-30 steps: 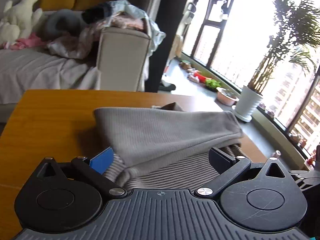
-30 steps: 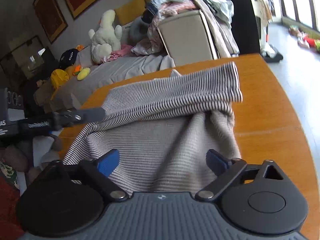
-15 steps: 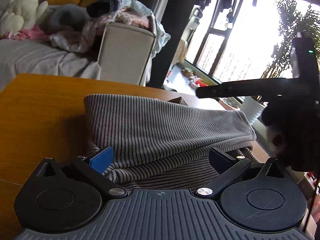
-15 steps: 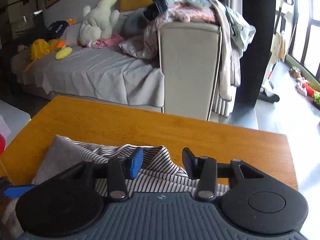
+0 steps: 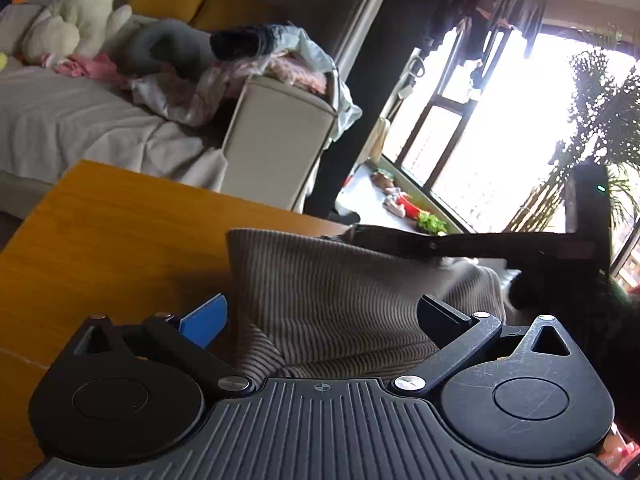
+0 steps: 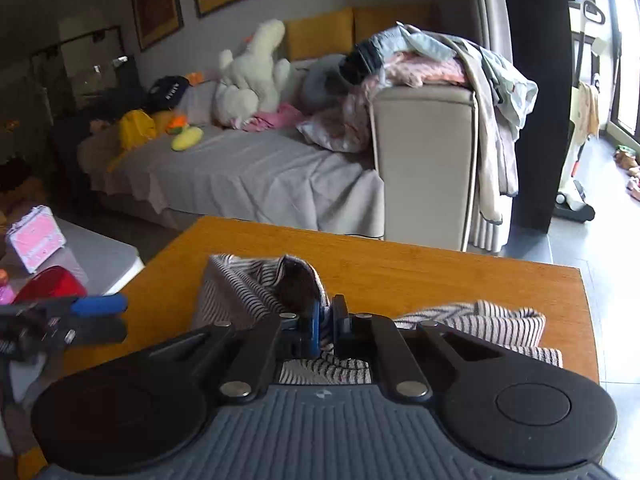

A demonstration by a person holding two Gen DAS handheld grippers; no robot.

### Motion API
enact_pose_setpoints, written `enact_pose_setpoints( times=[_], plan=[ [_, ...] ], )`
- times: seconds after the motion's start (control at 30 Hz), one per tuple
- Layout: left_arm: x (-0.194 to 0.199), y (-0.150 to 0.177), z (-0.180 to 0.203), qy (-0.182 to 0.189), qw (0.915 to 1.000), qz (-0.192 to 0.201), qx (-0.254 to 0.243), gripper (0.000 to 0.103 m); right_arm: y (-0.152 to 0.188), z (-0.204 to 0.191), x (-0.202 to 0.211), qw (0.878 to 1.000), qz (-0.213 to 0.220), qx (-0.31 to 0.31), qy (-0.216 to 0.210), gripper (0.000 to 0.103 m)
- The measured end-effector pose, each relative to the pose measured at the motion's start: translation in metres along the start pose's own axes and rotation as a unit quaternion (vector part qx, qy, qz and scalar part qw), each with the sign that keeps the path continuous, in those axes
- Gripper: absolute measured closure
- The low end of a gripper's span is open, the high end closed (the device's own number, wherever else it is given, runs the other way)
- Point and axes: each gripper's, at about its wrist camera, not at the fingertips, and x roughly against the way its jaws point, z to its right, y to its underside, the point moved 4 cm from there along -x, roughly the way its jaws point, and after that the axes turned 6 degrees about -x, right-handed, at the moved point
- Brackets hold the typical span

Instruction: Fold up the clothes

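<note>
A striped knit garment [image 5: 332, 300], grey-brown with thin dark and pale lines, lies bunched on the wooden table [image 5: 108, 240], toward the table's window-side end. Seen from the left wrist, its top layer is folded over, with a straight ribbed edge and looser folds below. From the right wrist, one part stands up as a hollow fold [image 6: 296, 284] and the rest trails flat toward the table's right edge.

The left gripper [image 5: 320, 320] sits just beside the garment with its jaws spread wide, blue pad on one side, cloth between them but not pinched. The right gripper [image 6: 326, 326] has its jaws drawn together, clamped on a fold of the garment.
</note>
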Motion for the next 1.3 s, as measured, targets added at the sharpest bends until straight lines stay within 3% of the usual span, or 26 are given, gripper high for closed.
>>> enact_pose_setpoints(
  times=[0.17,0.27,0.37,0.47,0.53,0.57,0.6,0.7,0.83,1.0,1.17,1.27,1.3],
  plan=[
    [0.038,-0.02,0.001,-0.016,0.9995,0.025,0.006,0.0,0.049,-0.022,0.069,0.999,-0.011,0.001,-0.031,0.103],
    [0.051,-0.023,0.013,0.005,0.9995,0.023,0.021,0.0,0.087,-0.025,0.093,0.999,-0.036,-0.002,-0.036,0.103],
    [0.054,-0.02,0.027,0.018,0.9996,0.008,0.019,0.0,0.11,-0.023,0.11,0.999,-0.039,0.009,-0.002,0.102],
    [0.05,-0.014,0.038,0.003,0.9999,-0.012,0.005,0.0,0.108,-0.019,0.123,0.999,-0.005,0.019,0.035,0.1],
    [0.044,-0.005,0.045,0.0,0.9995,-0.031,-0.005,0.0,0.098,-0.015,0.125,0.999,0.019,0.008,0.039,0.073],
    [0.039,0.003,0.05,0.003,0.999,-0.042,-0.014,0.0,0.092,-0.014,0.122,0.999,0.028,0.005,0.039,0.049],
    [0.035,0.011,0.054,0.003,0.9984,-0.05,-0.025,0.0,0.087,-0.013,0.115,0.999,0.036,0.006,0.037,0.047],
    [0.017,0.039,0.061,-0.005,0.9961,-0.068,-0.055,0.0,0.065,-0.015,0.083,0.998,0.03,0.026,0.038,0.047],
    [-0.003,0.068,0.053,-0.01,0.9942,-0.093,-0.053,0.0,0.025,-0.011,0.021,0.998,0.017,0.039,0.047,0.049],
    [-0.001,0.074,0.05,0.006,0.9958,-0.08,-0.045,0.0,-0.009,0.023,-0.082,0.995,-0.022,0.025,0.094,0.051],
    [0.001,0.073,0.042,0.022,0.9971,-0.07,-0.02,0.0,-0.012,0.058,-0.158,0.99,-0.069,-0.03,0.116,0.072],
    [0.001,0.073,0.04,0.027,0.9973,-0.068,-0.011,0.0,-0.01,0.051,-0.141,0.994,-0.053,-0.023,0.093,0.094],
    [0.001,0.073,0.039,0.029,0.9973,-0.067,-0.008,0.0,-0.009,0.048,-0.133,0.995,-0.049,-0.023,0.085,0.096]
  ],
)
